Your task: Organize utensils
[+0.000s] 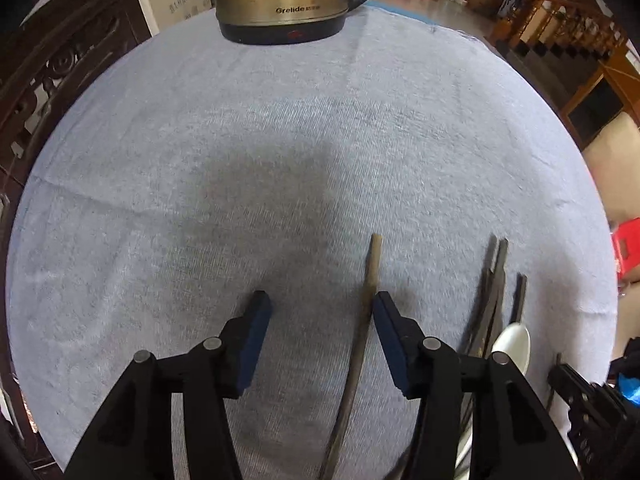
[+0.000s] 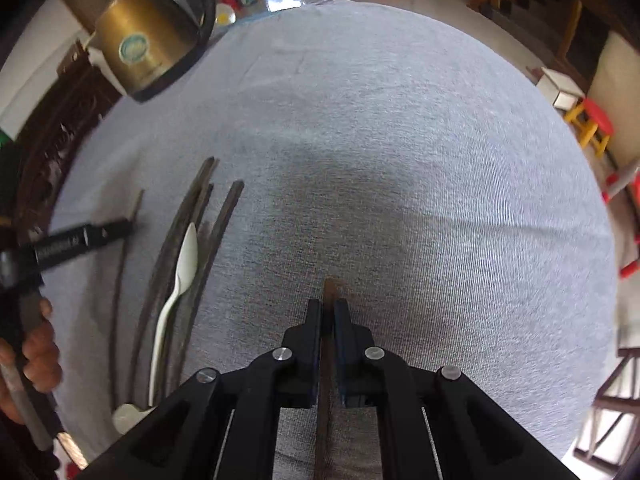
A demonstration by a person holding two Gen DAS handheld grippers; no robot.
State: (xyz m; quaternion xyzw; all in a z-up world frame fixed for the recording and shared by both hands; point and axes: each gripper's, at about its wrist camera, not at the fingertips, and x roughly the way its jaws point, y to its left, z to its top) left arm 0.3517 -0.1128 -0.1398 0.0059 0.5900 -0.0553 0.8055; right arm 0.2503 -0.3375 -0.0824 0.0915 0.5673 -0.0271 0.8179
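Observation:
In the left wrist view my left gripper point(image 1: 320, 300) points down at the grey-blue cloth point(image 1: 280, 160) with its jaws apart. A lone brown chopstick point(image 1: 366, 300) lies on the cloth between them, close to the right finger, and the pads do not press on it. In the right wrist view my right gripper point(image 2: 328, 306) is shut on another brown chopstick point(image 2: 329, 288), whose tip sticks out past the fingers. To its left lie a bundle of dark chopsticks point(image 2: 200, 216) and a white spoon point(image 2: 184, 268). The same bundle point(image 1: 494, 280) and spoon point(image 1: 514, 340) appear right of the left gripper.
A brass-coloured electric kettle point(image 1: 280, 0) stands at the far edge of the cloth, also the kettle point(image 2: 144, 52) at the upper left. A hand point(image 2: 36, 352) holds the left gripper's black finger point(image 2: 88, 236) at the left edge. Dark carved wooden furniture point(image 1: 60, 80) borders the table on the left.

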